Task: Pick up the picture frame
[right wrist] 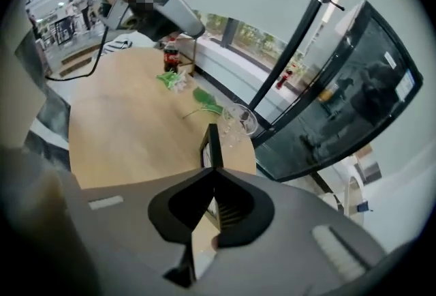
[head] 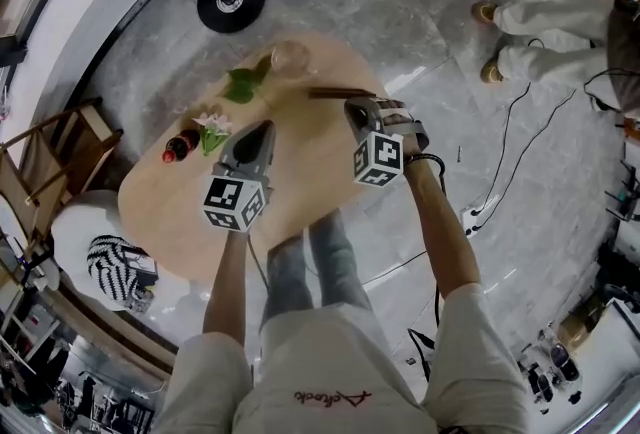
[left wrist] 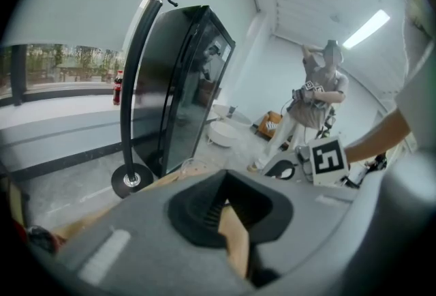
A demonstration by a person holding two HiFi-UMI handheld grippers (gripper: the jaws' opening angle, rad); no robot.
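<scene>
Picture frame (right wrist: 212, 143) edge-on, half hidden behind right gripper (right wrist: 214, 170) fingers clamping it, left gripper (left wrist: 225, 175) fingers closed, empty.

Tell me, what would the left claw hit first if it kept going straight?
Probably the wooden table, since the left claw tilts down over it. The glass lies farther along, but depth is unclear.

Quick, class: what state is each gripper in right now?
Left gripper: closed, holding nothing.
Right gripper: closed on the thin dark picture frame, gripped by its edge.
</scene>
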